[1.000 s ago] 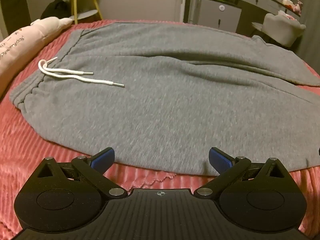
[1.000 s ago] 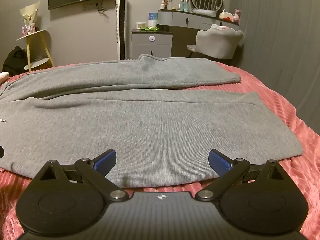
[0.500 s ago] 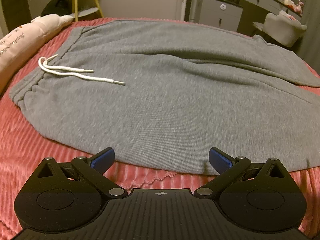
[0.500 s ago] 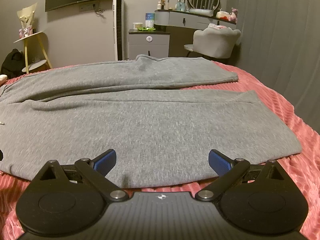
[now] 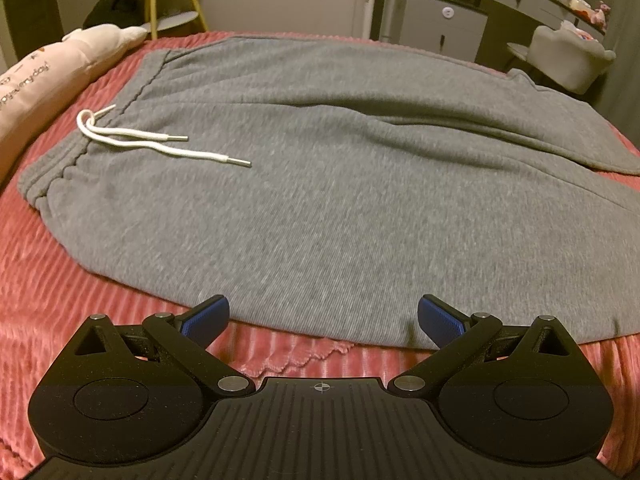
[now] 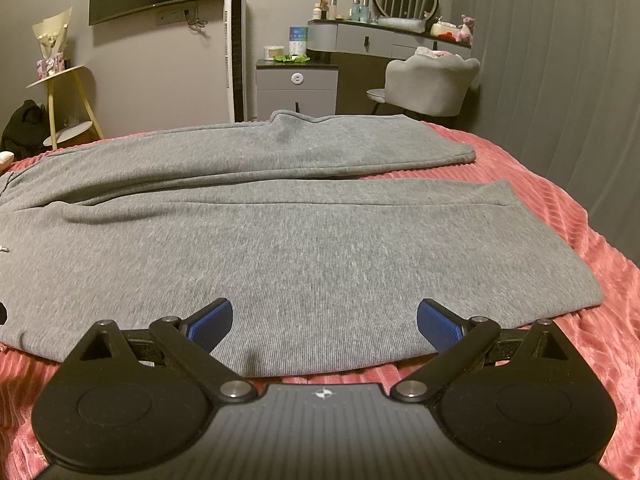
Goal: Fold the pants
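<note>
Over the last second your left gripper (image 5: 323,316) and right gripper (image 6: 325,318), jaws wide and holding nothing, have crept slightly closer to the near edge of the pants (image 5: 320,200), which lie flat and unfolded across mid-frame on the bed (image 5: 48,280), so no fold has begun.

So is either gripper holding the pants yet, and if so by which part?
Nothing is held. The left gripper and right gripper are both open, poised at the near edge of the grey pants, fingers apart with no fabric pinched.
</note>
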### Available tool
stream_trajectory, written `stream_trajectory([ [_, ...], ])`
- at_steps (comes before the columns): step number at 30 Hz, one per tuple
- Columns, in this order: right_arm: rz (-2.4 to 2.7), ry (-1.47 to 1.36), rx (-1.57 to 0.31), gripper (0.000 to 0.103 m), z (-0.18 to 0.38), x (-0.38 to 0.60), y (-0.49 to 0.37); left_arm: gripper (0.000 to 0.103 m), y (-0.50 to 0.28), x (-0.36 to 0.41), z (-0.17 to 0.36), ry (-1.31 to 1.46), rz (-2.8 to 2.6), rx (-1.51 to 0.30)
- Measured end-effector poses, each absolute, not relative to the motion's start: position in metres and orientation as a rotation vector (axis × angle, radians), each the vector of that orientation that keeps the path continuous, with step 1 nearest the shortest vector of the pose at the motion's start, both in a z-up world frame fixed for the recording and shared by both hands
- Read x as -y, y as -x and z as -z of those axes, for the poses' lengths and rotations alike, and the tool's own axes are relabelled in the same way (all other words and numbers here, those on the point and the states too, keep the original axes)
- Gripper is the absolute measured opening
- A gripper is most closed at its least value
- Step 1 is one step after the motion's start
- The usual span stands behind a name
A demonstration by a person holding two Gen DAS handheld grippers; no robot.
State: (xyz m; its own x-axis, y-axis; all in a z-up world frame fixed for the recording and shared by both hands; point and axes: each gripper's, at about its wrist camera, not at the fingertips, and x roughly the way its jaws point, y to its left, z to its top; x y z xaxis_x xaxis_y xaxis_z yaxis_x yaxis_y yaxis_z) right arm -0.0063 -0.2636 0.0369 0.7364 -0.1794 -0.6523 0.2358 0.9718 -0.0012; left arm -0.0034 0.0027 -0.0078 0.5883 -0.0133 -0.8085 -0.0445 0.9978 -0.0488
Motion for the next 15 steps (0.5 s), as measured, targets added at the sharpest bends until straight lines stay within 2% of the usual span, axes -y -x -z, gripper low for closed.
stream_trajectory([
  [15,0.228,-0.085,-0.706,0.099,-0.0377,0.264,0.0064,0.103,0.0004,-0.0045,0.0068,0.073,-0.019,-0.95],
])
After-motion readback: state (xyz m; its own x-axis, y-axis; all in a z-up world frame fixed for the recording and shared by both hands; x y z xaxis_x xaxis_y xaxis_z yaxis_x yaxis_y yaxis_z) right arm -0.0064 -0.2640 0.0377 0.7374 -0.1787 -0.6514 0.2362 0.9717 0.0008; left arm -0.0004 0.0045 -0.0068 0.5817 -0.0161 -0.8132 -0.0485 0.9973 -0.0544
